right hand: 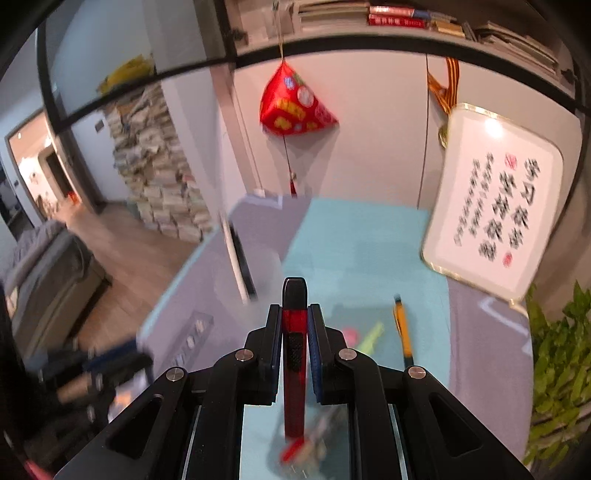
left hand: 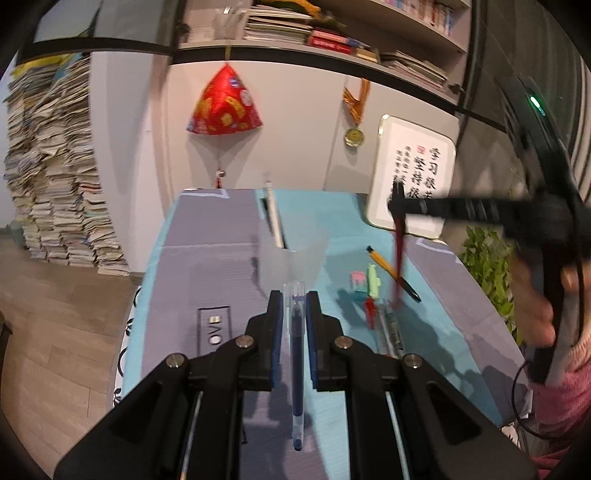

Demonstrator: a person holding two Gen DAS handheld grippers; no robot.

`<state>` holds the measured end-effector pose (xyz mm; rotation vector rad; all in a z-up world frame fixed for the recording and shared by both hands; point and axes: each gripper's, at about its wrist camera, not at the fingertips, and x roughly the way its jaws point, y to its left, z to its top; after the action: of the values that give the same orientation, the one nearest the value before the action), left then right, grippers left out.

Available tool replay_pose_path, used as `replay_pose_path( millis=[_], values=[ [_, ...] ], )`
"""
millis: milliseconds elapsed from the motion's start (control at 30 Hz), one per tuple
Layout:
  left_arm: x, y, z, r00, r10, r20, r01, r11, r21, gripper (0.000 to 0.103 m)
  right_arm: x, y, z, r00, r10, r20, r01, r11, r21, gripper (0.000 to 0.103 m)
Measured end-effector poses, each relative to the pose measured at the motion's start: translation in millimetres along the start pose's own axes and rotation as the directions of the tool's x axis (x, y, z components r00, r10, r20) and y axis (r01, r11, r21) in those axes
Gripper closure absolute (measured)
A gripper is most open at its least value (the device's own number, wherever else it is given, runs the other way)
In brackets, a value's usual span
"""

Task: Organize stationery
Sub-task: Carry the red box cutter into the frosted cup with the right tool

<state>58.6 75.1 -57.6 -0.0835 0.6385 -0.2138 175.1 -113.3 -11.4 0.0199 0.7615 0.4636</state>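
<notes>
Left gripper (left hand: 294,306) pinches a blue clear-capped gel pen (left hand: 296,354) lengthwise. Right gripper (right hand: 294,317) clamps a red-and-black utility knife (right hand: 294,354) above the teal mat (right hand: 362,243).

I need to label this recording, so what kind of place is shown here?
Probably a home study corner: a desk with pens, a shelf of books above it, and a tall pile of papers on the wooden floor beside it.
</notes>
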Motion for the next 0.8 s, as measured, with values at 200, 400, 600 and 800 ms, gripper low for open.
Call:
replay_pose_path(
  millis=[200,400,600,800],
  values=[
    [-12,16,-3,0.999,0.028,0.019,-0.027,0.999,-0.039,0.093,19,22,41,0.999,0.018,0.041,-0.019,1.000,0.021,0.089],
    [-17,23,-1,0.998,0.040,0.040,-0.038,0.998,-0.051,0.093,23,39,63,0.996,0.000,0.090,0.000,1.000,-0.006,0.089],
    [-20,26,-2,0.998,0.036,0.049,-0.034,0.998,-0.050,0.093,44,40,60,0.997,-0.043,0.066,0.044,0.999,-0.017,0.089],
    [-20,26,-2,0.998,0.034,0.050,-0.031,0.998,-0.050,0.093,59,34,53,0.998,-0.057,0.031,0.057,0.998,-0.015,0.089]
  ],
)
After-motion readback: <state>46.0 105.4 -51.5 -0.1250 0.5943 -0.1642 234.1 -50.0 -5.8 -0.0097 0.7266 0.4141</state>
